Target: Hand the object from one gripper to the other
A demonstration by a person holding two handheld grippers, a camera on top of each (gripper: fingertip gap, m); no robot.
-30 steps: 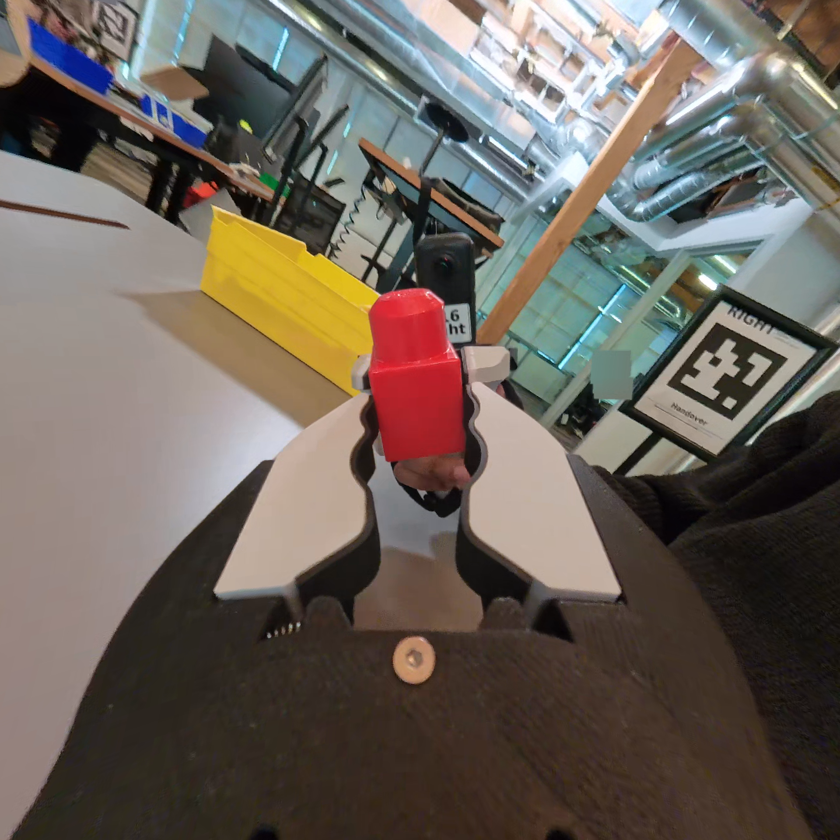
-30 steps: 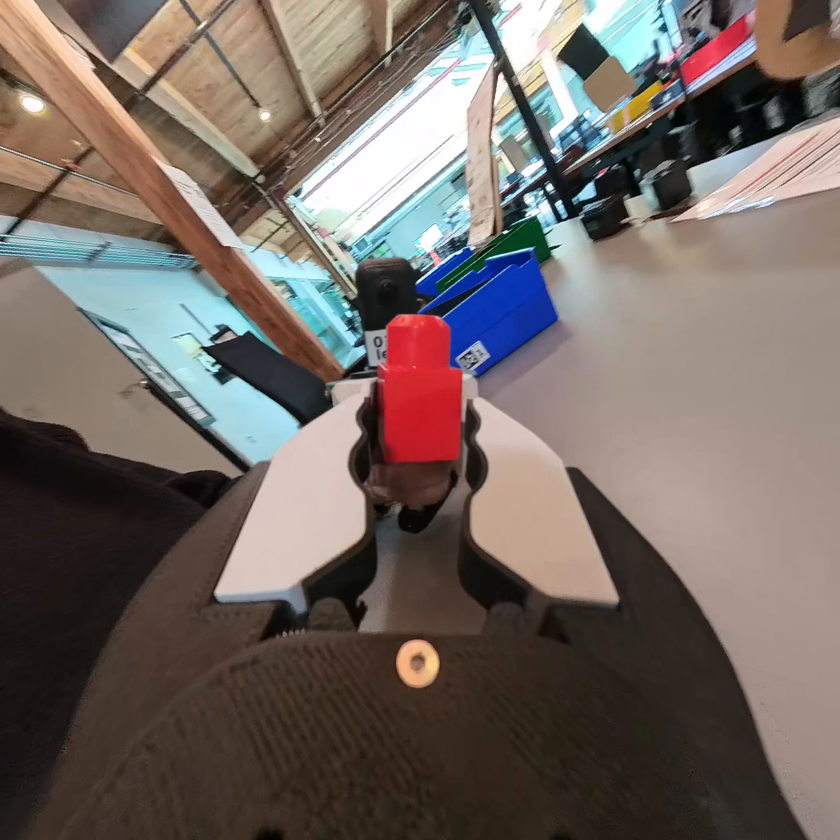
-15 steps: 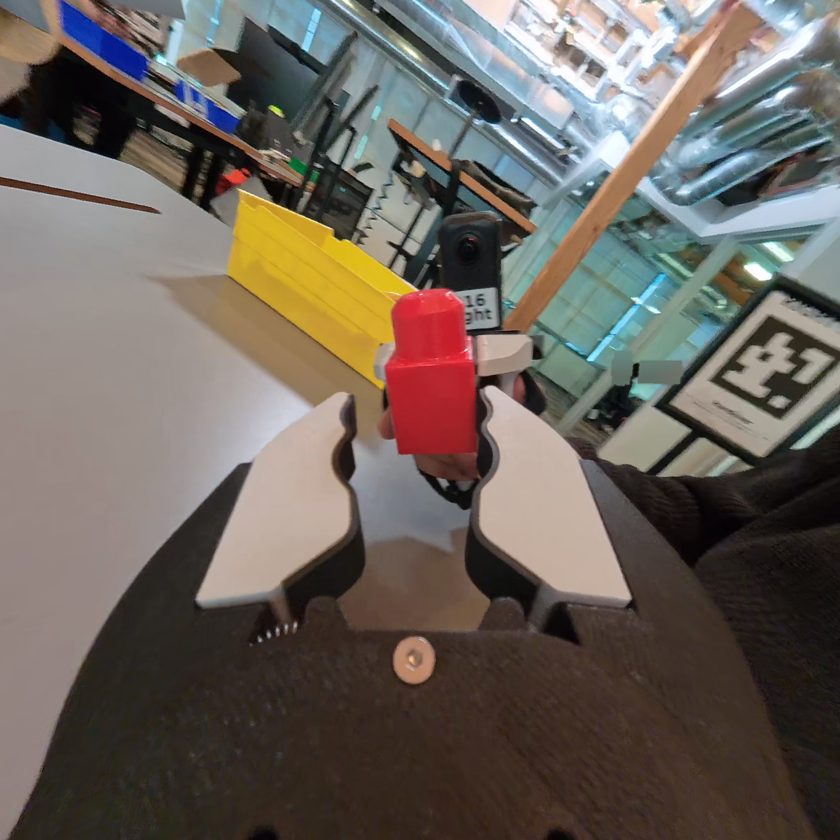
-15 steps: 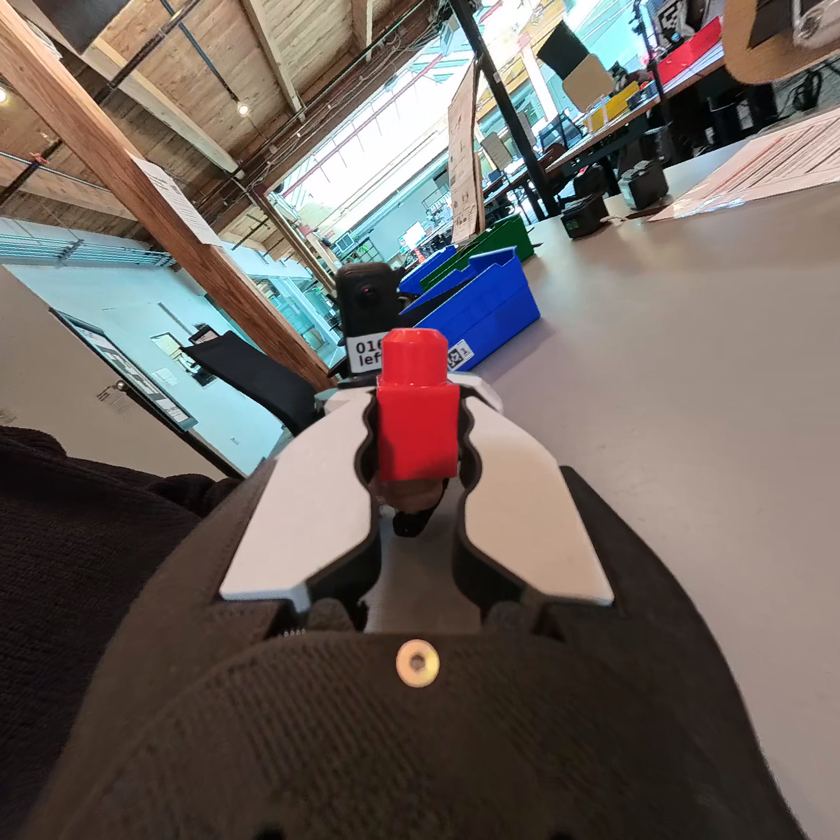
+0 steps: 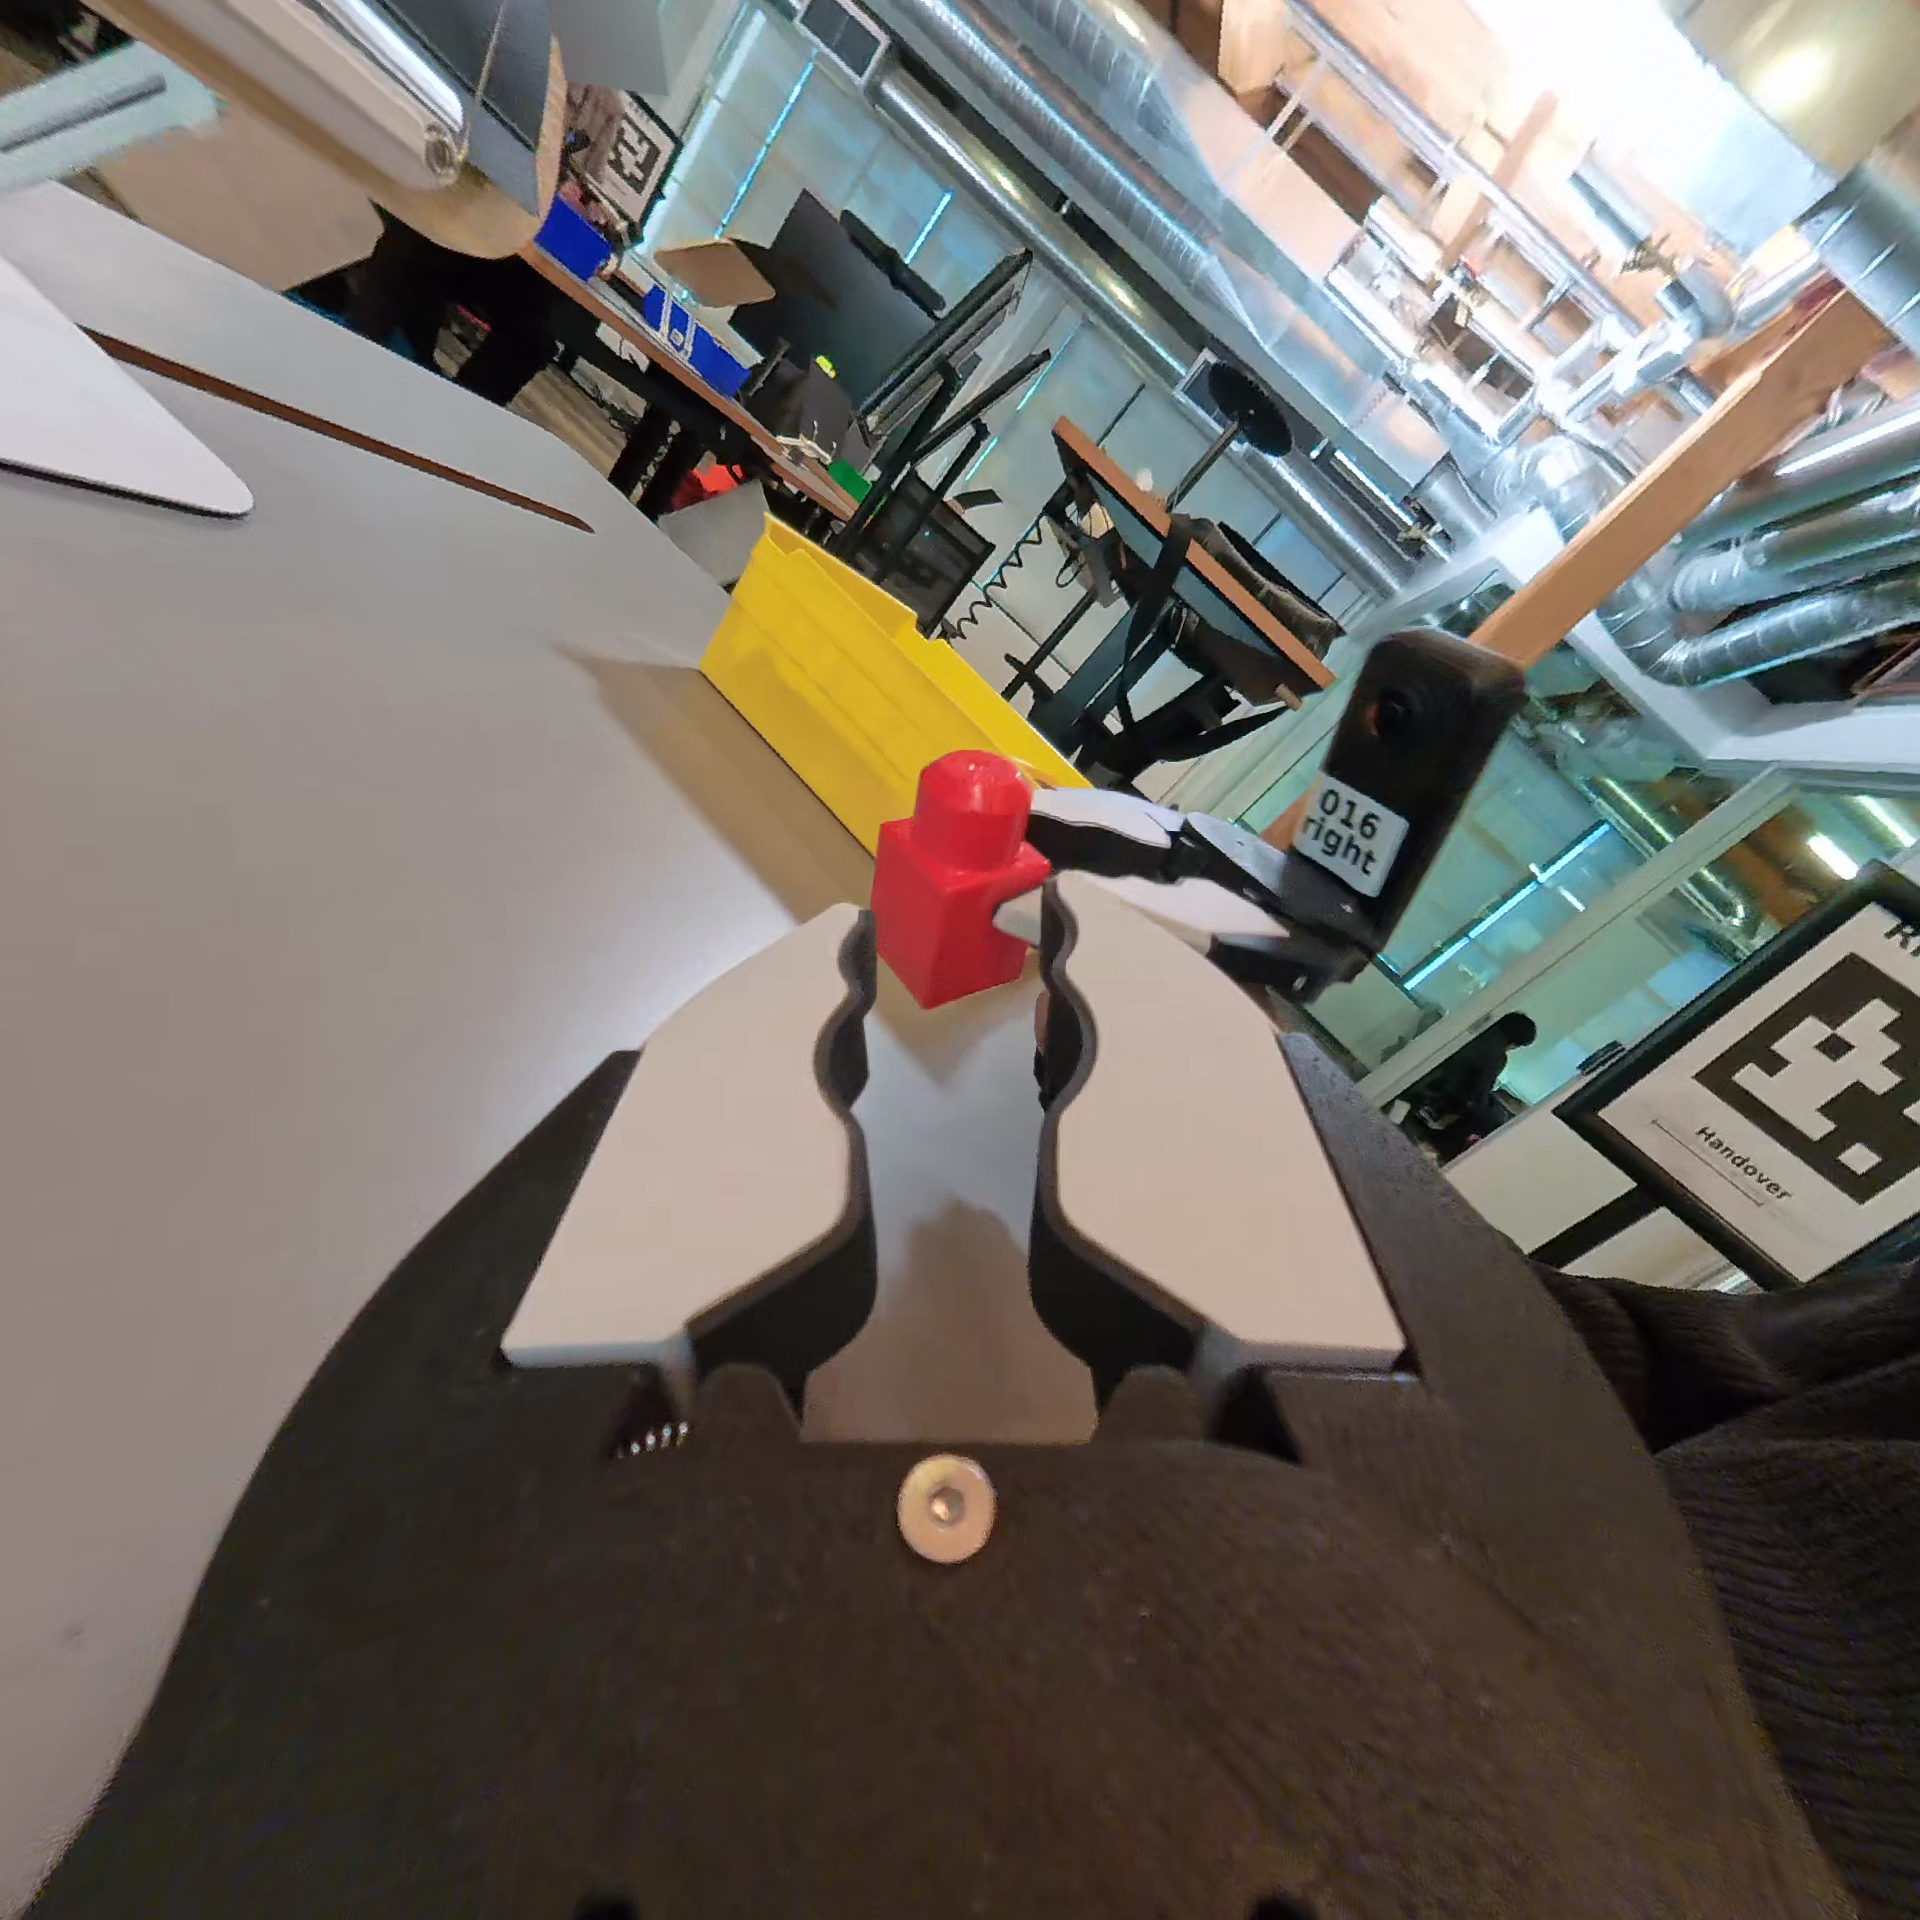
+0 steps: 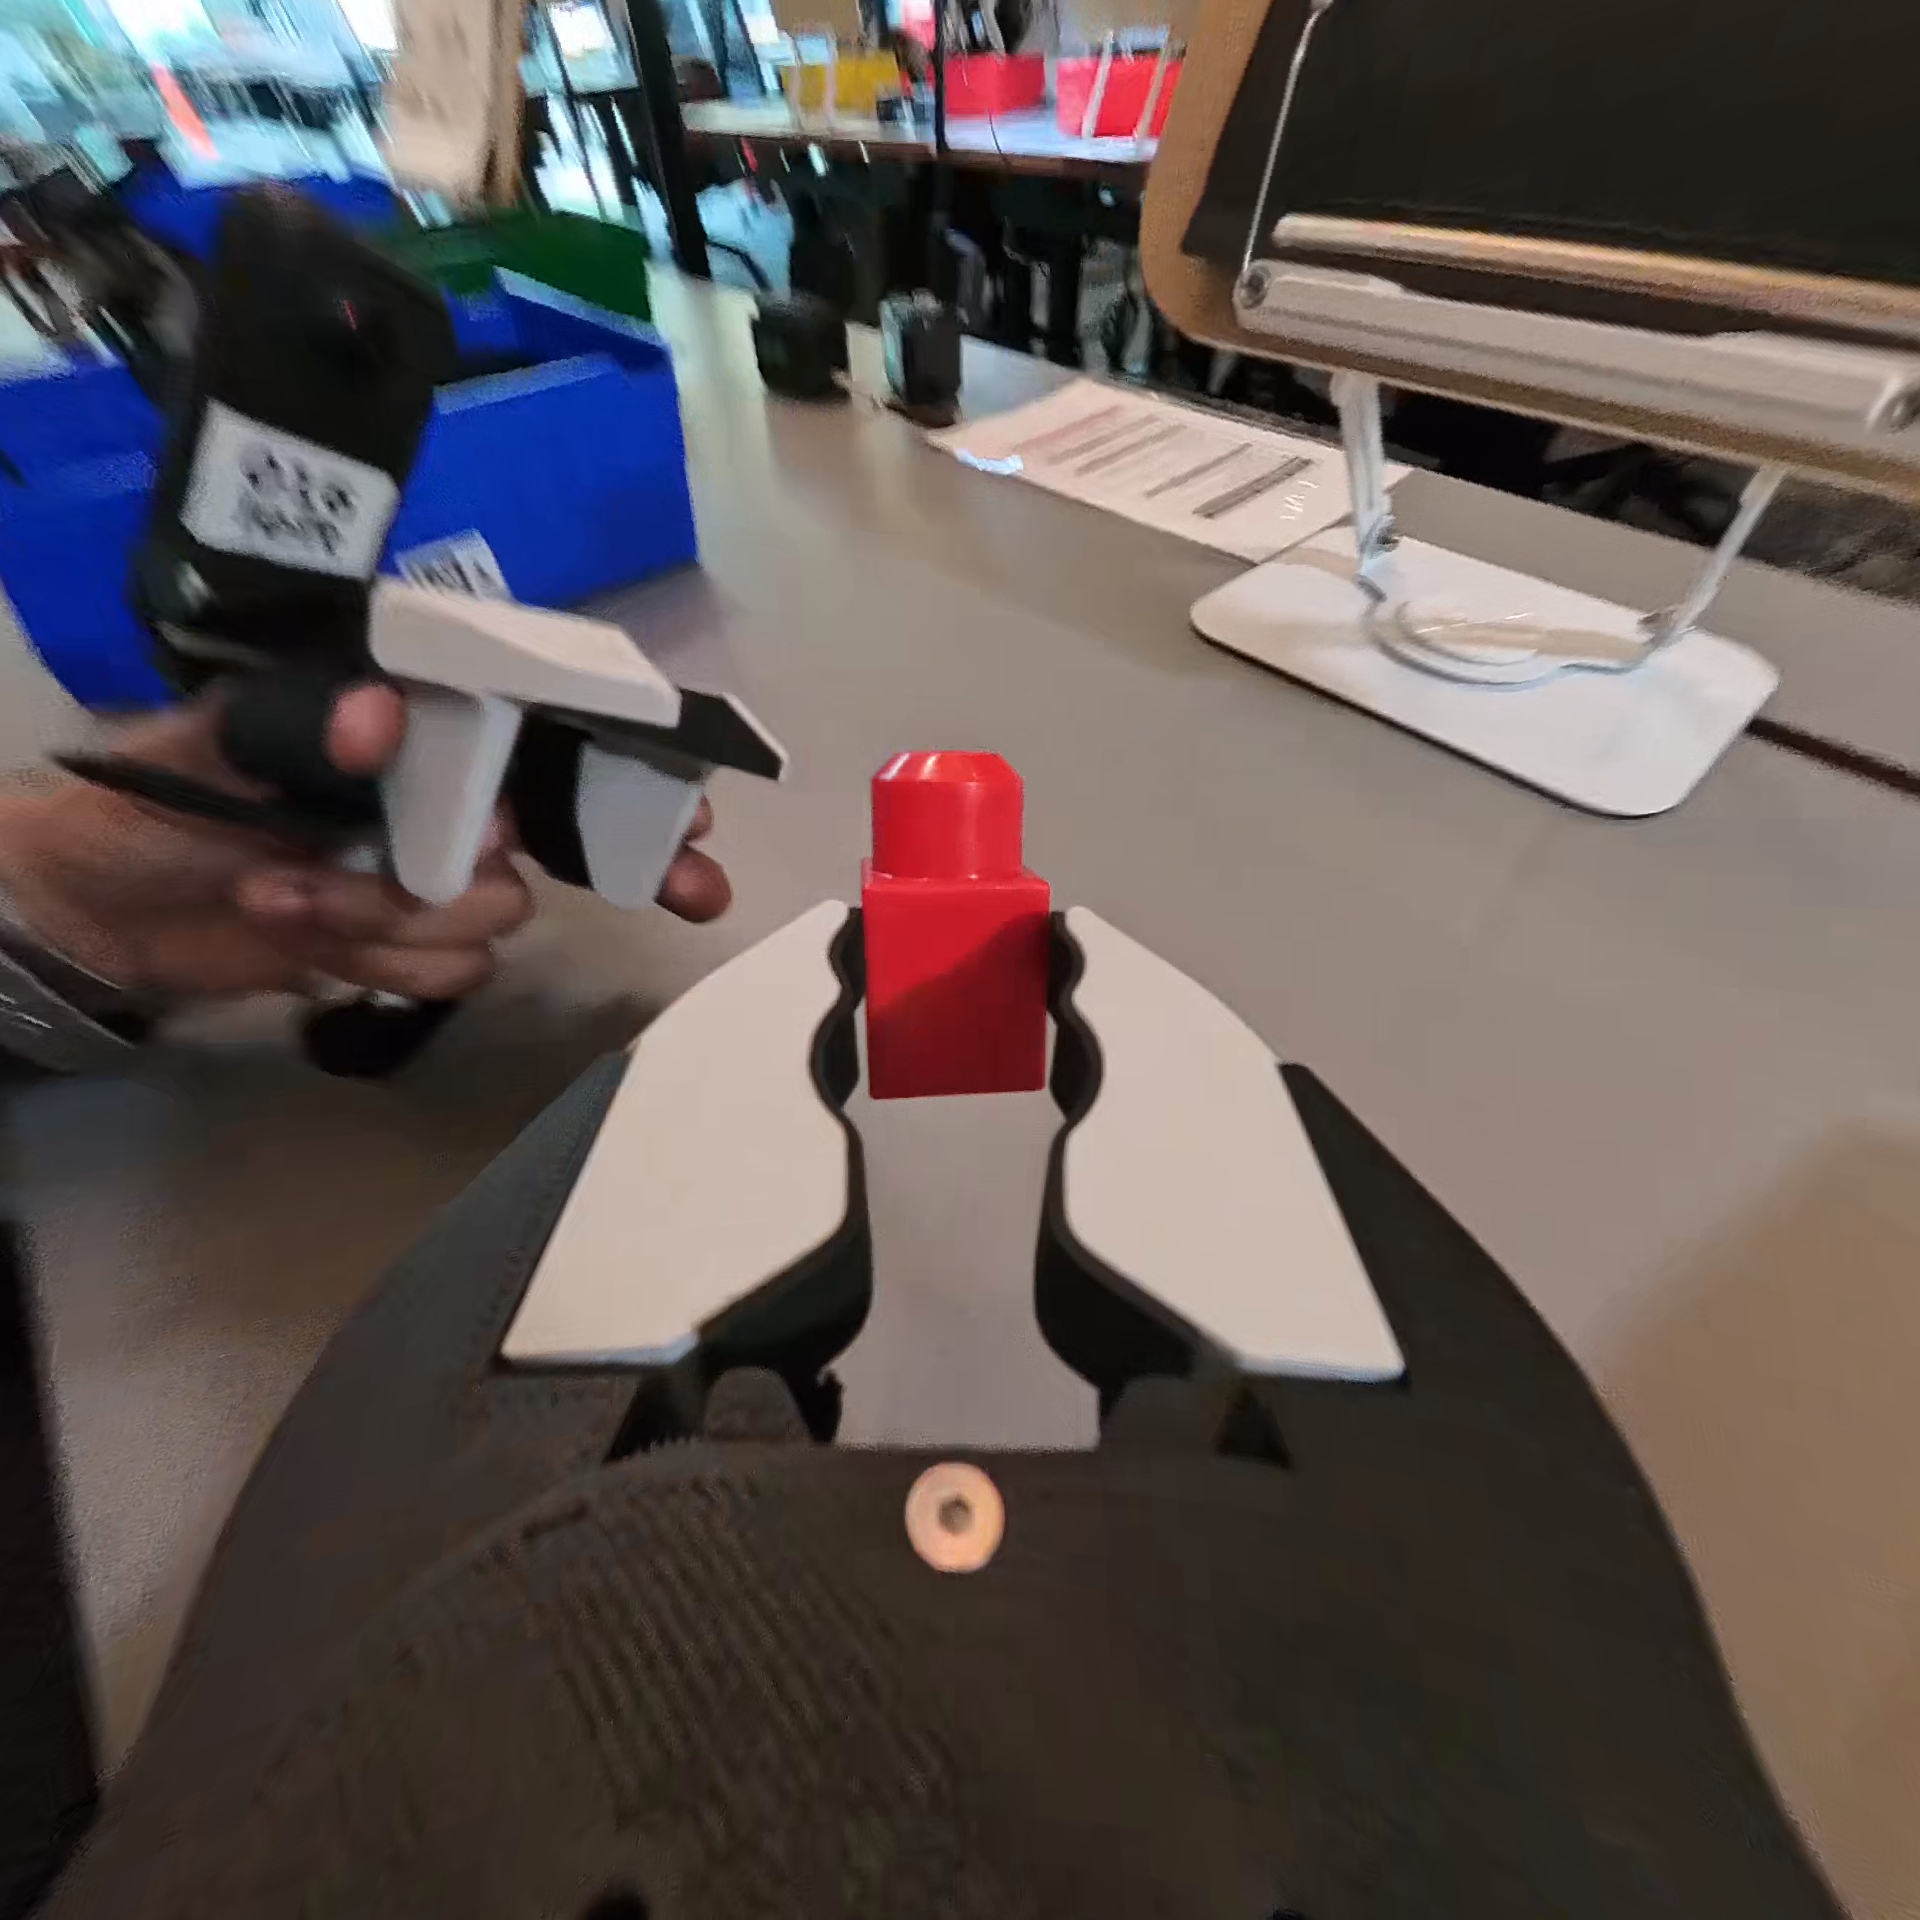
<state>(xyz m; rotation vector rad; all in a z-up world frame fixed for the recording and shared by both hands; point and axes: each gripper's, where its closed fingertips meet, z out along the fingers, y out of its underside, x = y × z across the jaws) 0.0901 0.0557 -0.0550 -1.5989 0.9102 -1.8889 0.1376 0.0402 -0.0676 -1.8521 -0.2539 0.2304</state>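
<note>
Partly blurred, the right wrist view smears the left gripper point(image 6: 727, 790) and the hand point(image 6: 260, 883) around it, so the bins behind it are hard to read. One red block point(image 6: 954, 966) is in play, clamped between the fingers of the right gripper point(image 6: 954, 935) above the grey table point(image 6: 1455, 987); its long axis runs upright, round stud on top. The left gripper point(image 5: 951, 935) stands parted and empty, the red block point(image 5: 956, 894) just beyond its fingertips. One yellow bin point(image 5: 852, 686) sits farther back; one blue bin point(image 6: 540, 488) and one white stand base point(image 6: 1507, 665) rest on the table.
</note>
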